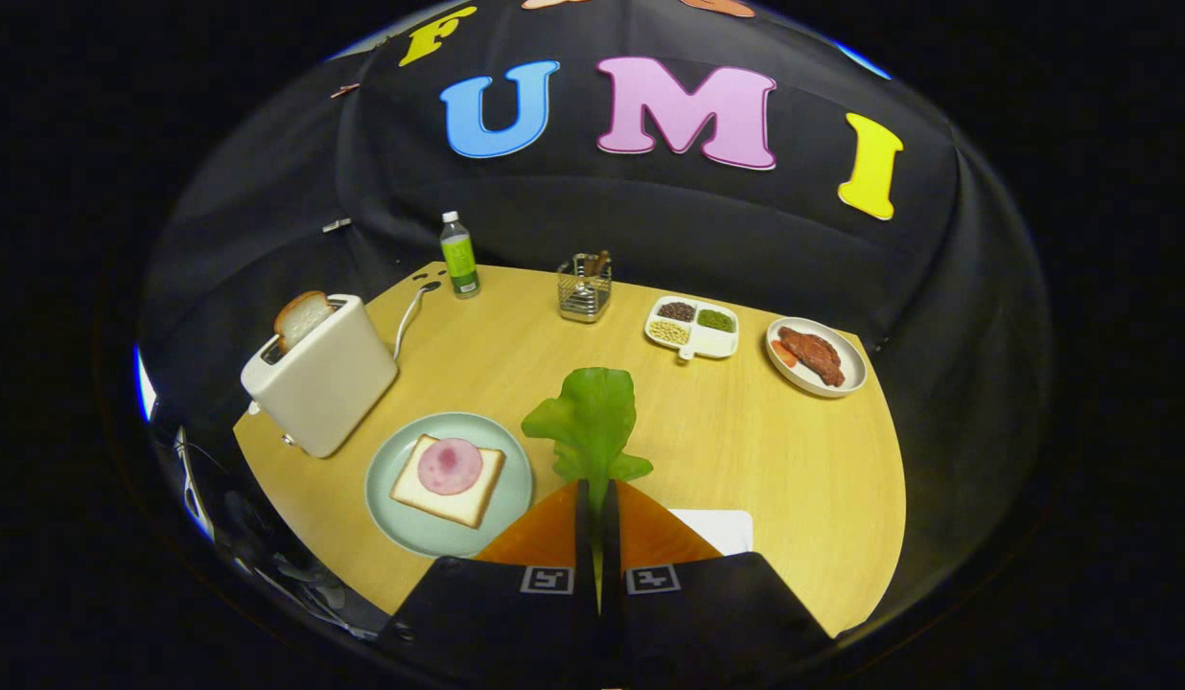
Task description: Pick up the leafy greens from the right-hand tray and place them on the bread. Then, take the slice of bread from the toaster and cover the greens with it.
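While the jaws are closed on the stem end of the leafy greens (pixel 592 422), the leaf stands up just ahead of them, above the table (pixel 746 450). It looks light, soft and floppy, so a hold low on the stalk seems safest; a hard pinch could bruise it. The bread (pixel 449 479) with a pink slice lies on a plate (pixel 391 517) nearby, and another slice (pixel 301 318) sits in the toaster (pixel 319 383).

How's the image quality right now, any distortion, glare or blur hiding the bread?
Gripper view: strong fisheye bend curves the table edge; even lighting, no glare; bread on plate sharp and unobstructed; tongs, shut on the leafy greens, are close and slightly soft.
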Action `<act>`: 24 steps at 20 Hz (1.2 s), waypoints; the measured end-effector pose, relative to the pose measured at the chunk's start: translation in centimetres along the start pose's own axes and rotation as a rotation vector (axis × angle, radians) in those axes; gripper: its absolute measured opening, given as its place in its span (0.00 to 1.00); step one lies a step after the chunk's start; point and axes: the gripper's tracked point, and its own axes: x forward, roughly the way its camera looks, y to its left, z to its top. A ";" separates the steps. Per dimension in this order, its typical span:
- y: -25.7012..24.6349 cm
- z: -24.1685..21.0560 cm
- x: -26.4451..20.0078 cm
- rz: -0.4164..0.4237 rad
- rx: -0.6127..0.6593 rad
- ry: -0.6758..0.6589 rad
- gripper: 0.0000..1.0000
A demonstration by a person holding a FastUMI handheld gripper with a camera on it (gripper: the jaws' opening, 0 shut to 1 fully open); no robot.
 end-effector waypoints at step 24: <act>15.0 -4.5 10.4 0.148 -0.050 0.226 0.11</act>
